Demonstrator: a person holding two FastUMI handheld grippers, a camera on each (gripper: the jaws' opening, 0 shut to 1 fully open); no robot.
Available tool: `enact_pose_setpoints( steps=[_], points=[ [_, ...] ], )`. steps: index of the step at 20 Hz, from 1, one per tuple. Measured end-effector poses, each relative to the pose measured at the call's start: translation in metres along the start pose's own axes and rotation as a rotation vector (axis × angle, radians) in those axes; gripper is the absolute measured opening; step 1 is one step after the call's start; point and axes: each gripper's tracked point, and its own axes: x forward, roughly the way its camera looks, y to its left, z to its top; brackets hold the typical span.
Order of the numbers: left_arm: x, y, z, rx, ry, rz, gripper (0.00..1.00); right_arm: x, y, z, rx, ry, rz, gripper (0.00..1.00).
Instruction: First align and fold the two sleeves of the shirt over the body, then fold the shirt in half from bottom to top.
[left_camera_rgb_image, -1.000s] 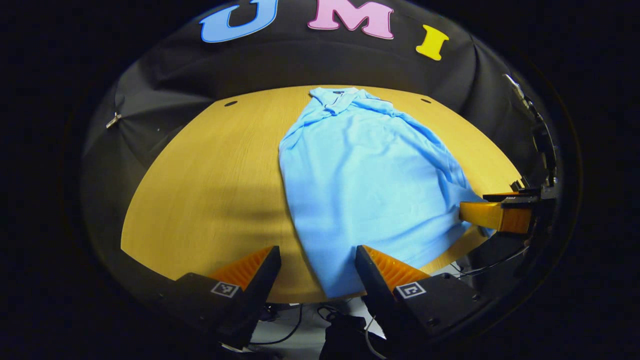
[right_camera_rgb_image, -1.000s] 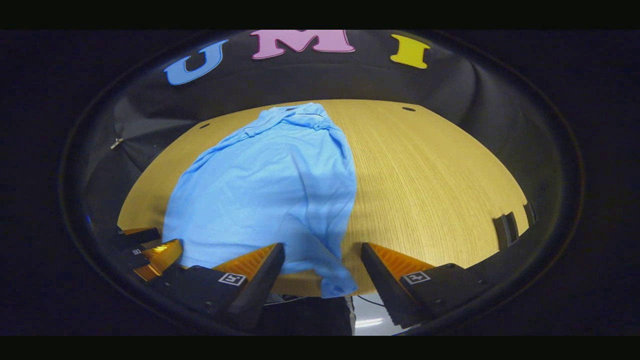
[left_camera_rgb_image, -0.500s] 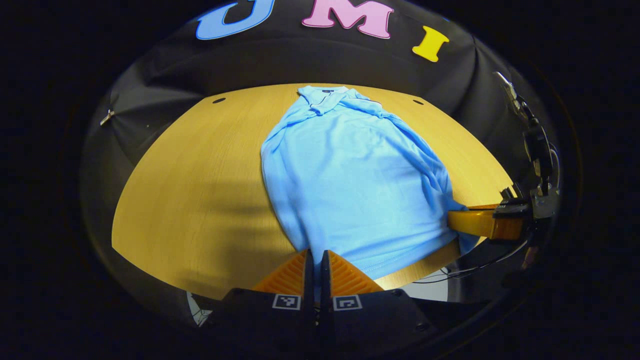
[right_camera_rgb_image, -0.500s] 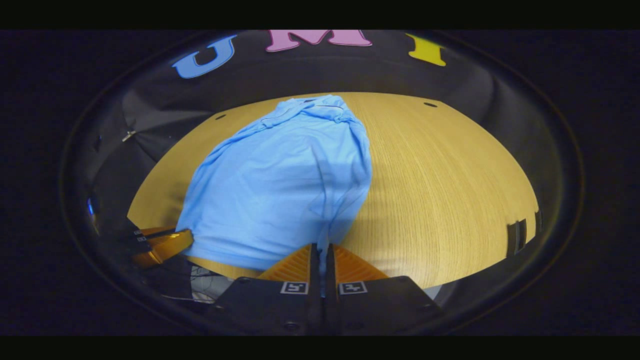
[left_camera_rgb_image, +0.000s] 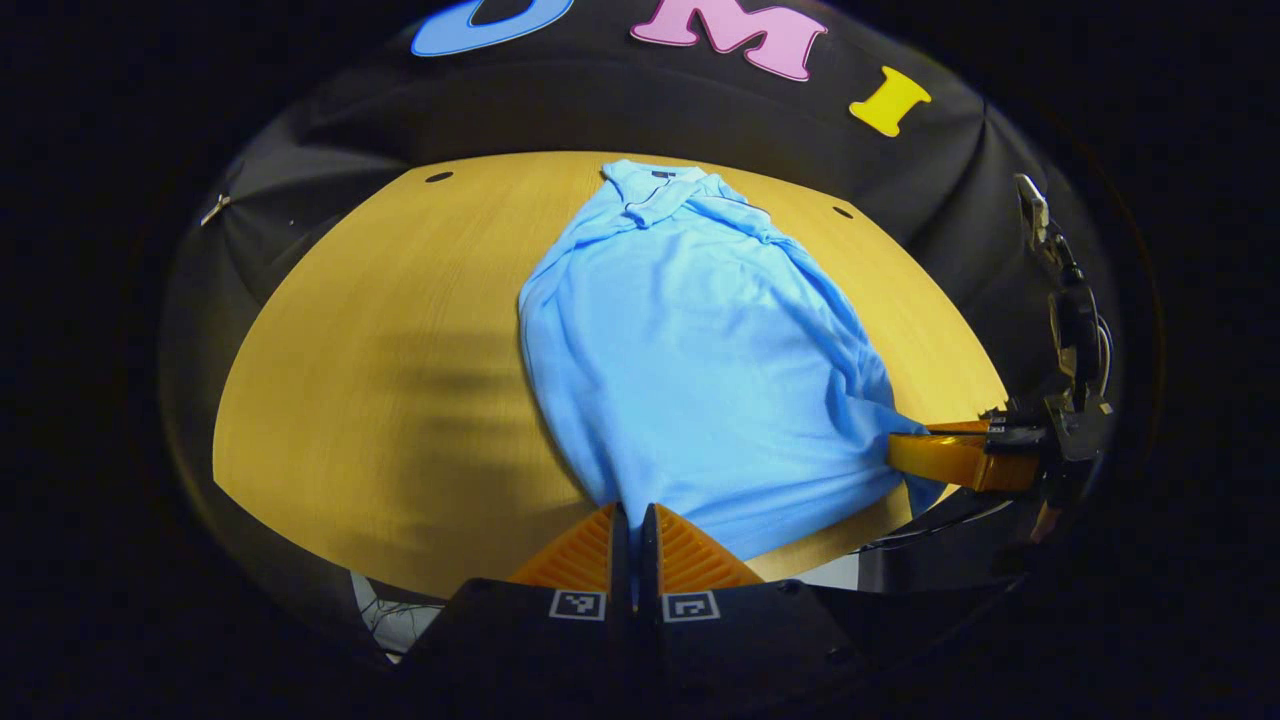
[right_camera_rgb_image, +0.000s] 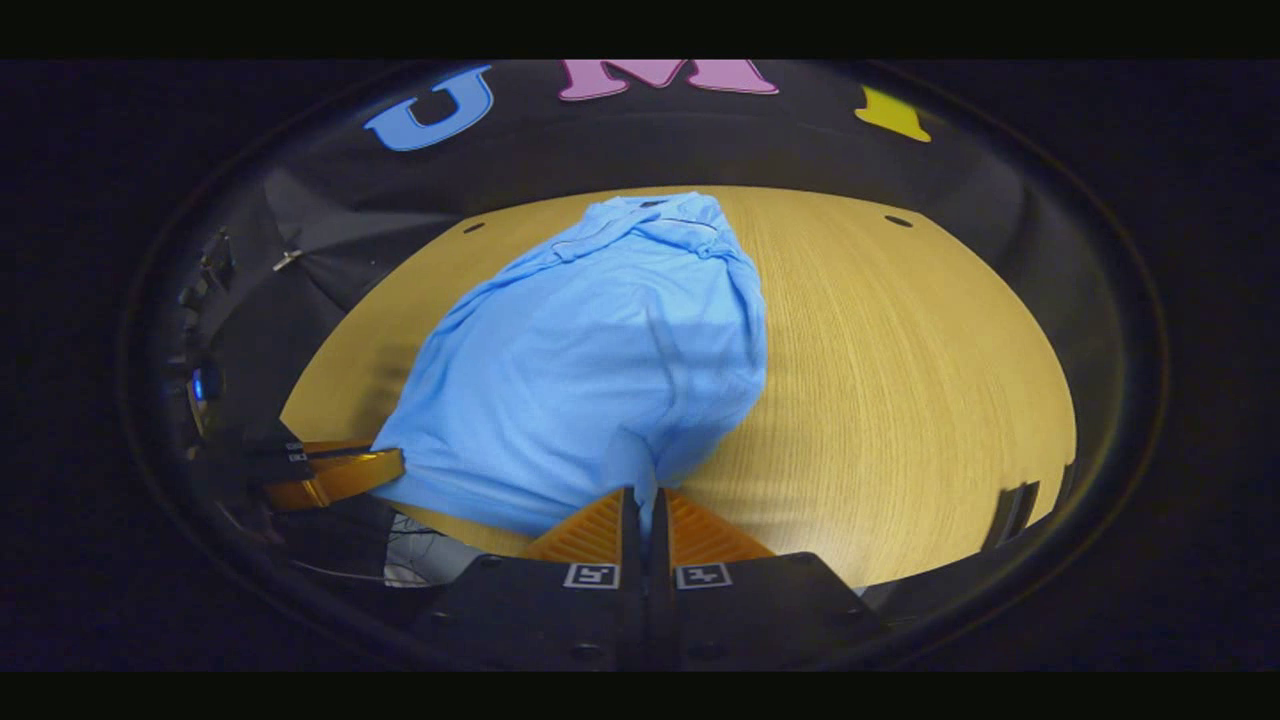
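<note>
Left gripper view: light blue shirt (left_camera_rgb_image: 700, 350) lies lengthwise on the wooden table (left_camera_rgb_image: 400, 330), collar (left_camera_rgb_image: 655, 190) at the far end, sleeves already folded over the body. Left gripper (left_camera_rgb_image: 632, 515) is clenched on the near hem corner, both fingers pressed together with fabric between them. The right gripper (left_camera_rgb_image: 900, 452) shows at the right, biting the opposite hem corner.

Right gripper view: shirt (right_camera_rgb_image: 600, 350) sits left of centre on the table (right_camera_rgb_image: 900, 350). Right gripper (right_camera_rgb_image: 645, 500) is clamped tight on its hem corner, cloth pinched between the fingers. Left gripper (right_camera_rgb_image: 385, 462) shows at the far-left hem.
</note>
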Motion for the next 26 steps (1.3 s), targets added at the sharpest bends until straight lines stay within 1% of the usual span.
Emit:
enact_pose_setpoints(
  steps=[1, 3, 6, 7, 8, 10, 16, 21, 22, 24, 25, 26],
  points=[
    [-0.004, 0.0, 0.008, -0.006, -0.002, 0.0, 0.06, -0.003, -0.001, 0.011, 0.002, -0.012, 0.006, 0.06],
    [-0.009, 0.0, 0.029, -0.022, -0.014, 0.004, 0.06, -0.008, -0.002, 0.034, 0.017, -0.03, 0.022, 0.05],
    [-0.019, 0.0, 0.07, -0.04, -0.055, 0.014, 0.06, -0.013, -0.001, 0.077, 0.03, -0.067, 0.049, 0.0],
    [-0.021, 0.001, 0.088, -0.029, -0.081, 0.025, 0.06, -0.012, -0.001, 0.089, 0.027, -0.077, 0.055, 0.11],
    [-0.021, 0.003, 0.104, -0.01, -0.107, 0.037, 0.06, -0.011, -0.001, 0.103, 0.02, -0.086, 0.065, 0.05],
    [-0.022, 0.002, 0.139, 0.018, -0.146, 0.054, 0.06, -0.009, -0.002, 0.13, 0.012, -0.107, 0.077, 0.05],
    [-0.026, -0.003, 0.239, 0.054, -0.259, 0.057, 0.06, -0.008, -0.013, 0.236, -0.026, -0.219, 0.098, 0.05],
    [-0.006, 0.006, 0.324, 0.05, -0.327, 0.076, 0.06, 0.007, -0.017, 0.31, -0.08, -0.289, 0.116, 0.06],
    [-0.001, 0.008, 0.34, 0.051, -0.338, 0.083, 0.06, 0.014, -0.019, 0.325, -0.088, -0.299, 0.118, 0.0],
    [0.015, 0.011, 0.373, 0.048, -0.362, 0.088, 0.06, 0.029, -0.022, 0.354, -0.102, -0.323, 0.118, 0.0],
    [0.024, 0.014, 0.387, 0.046, -0.365, 0.092, 0.06, 0.038, -0.025, 0.369, -0.107, -0.338, 0.115, 0.06],
    [0.034, 0.017, 0.398, 0.039, -0.367, 0.09, 0.06, 0.048, -0.028, 0.382, -0.109, -0.349, 0.111, 0.03]
  ],
)
